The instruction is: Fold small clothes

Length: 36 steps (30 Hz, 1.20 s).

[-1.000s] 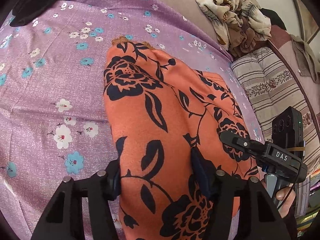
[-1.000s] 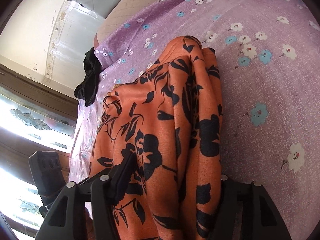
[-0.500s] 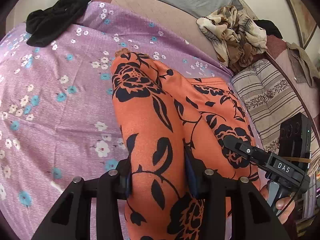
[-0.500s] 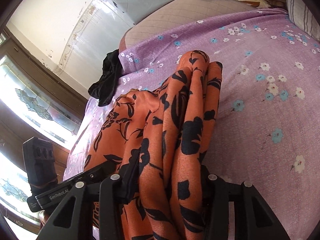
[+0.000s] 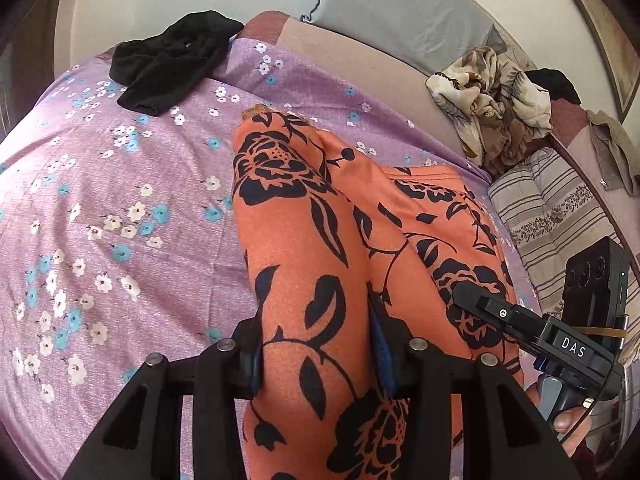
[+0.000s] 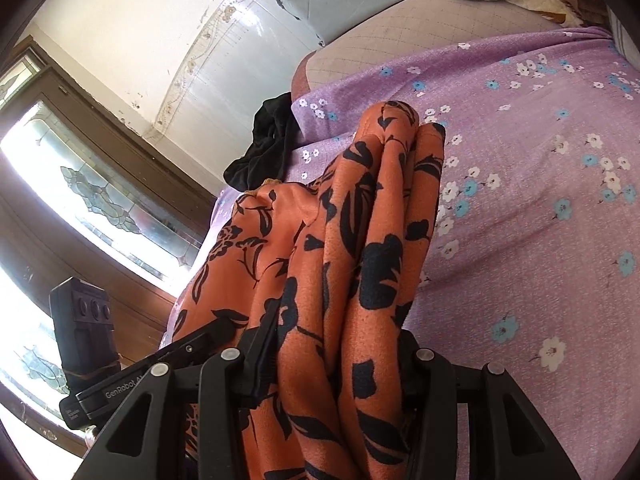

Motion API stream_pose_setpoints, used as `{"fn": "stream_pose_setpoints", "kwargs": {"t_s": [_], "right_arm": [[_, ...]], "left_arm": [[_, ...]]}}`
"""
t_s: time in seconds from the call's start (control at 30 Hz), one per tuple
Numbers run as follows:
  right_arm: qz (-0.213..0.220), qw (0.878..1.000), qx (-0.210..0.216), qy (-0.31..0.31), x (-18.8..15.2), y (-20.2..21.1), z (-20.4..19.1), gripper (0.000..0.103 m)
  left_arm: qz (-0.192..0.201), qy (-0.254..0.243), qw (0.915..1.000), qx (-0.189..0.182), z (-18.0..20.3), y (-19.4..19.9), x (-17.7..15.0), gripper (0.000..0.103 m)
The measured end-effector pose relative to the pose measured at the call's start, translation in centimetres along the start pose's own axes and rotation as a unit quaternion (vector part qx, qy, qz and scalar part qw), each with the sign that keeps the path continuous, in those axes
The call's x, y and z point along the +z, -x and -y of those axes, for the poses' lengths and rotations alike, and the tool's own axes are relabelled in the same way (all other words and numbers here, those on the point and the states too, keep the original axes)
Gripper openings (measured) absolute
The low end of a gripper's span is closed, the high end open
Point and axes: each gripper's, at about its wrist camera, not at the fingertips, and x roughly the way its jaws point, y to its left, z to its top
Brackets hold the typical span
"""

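Purple flowered bedsheet (image 5: 120, 216) below in the left wrist view, orange floral garment (image 5: 320, 272) pinched in the left gripper (image 5: 316, 356), black cloth (image 5: 168, 60) lying beyond. Same garment (image 6: 360, 264) bunched and clamped in the right gripper (image 6: 332, 364) in the right wrist view, lifted over the sheet (image 6: 540, 200).

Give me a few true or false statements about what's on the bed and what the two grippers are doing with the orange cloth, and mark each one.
1. Both grippers are clamped on the orange floral garment: the left gripper and the right gripper. True.
2. The black garment lies on top of the orange one. False: it lies apart, near the far edge of the purple floral sheet.
3. The sheet is plain white. False: it is purple with small flowers.
4. A crumpled beige patterned cloth lies beyond the sheet. True.
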Motion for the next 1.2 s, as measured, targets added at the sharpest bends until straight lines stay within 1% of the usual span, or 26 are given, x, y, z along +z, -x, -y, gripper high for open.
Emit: {"fn": "stream_pose_setpoints", "kwargs": {"t_s": [0.1, 0.23, 0.57, 0.7, 0.77, 0.83, 0.9, 0.93, 1.03, 1.1, 1.2], "right_arm": [[-0.006, 1.0, 0.005, 0.001, -0.5, -0.5, -0.6, 0.047], [-0.023, 1.0, 0.008, -0.011, -1.4, -1.1, -0.4, 0.047], [-0.057, 0.998, -0.012, -0.029, -2.2, -1.5, -0.2, 0.047], [-0.075, 0.997, -0.022, -0.028, -3.3, -2.2, 0.3, 0.047], [-0.081, 0.996, -0.039, -0.022, -3.5, -2.7, 0.5, 0.05], [-0.093, 0.994, -0.051, -0.026, -3.5, -3.0, 0.9, 0.057], [-0.102, 0.992, -0.053, -0.046, -3.2, -3.1, 1.5, 0.06], [-0.106, 0.992, -0.052, -0.053, -3.1, -2.9, 1.8, 0.061], [-0.095, 0.992, -0.052, -0.066, -2.4, -1.6, 2.3, 0.06], [-0.072, 0.993, -0.061, -0.067, -1.9, -0.1, 2.3, 0.061], [-0.017, 0.995, -0.087, -0.051, -1.2, 2.0, 2.0, 0.061]], "left_arm": [[-0.003, 0.002, 1.0, 0.005, -0.6, 0.2, -0.5, 0.045], [-0.017, 0.005, 0.9997, 0.014, -1.1, -0.1, -1.5, 0.045], [-0.05, 0.002, 0.9983, 0.029, -1.6, -1.1, -4.4, 0.045], [-0.064, 0.012, 0.9972, 0.037, -2.4, -1.7, -5.5, 0.046], [-0.069, 0.012, 0.9968, 0.04, -2.5, -1.9, -5.6, 0.049], [-0.073, 0.017, 0.9964, 0.038, -2.7, -1.8, -5.5, 0.051], [-0.078, 0.018, 0.9962, 0.035, -2.9, -1.6, -5.1, 0.052], [-0.079, 0.02, 0.9961, 0.032, -3.1, -1.4, -5.0, 0.053], [-0.074, 0.035, 0.9964, 0.022, -4.1, -0.7, -4.3, 0.053], [-0.05, 0.027, 0.9977, 0.038, -4.2, 0.3, -3.7, 0.053], [-0.009, 0.003, 0.9981, 0.06, -3.9, 1.8, -2.9, 0.054]]}}
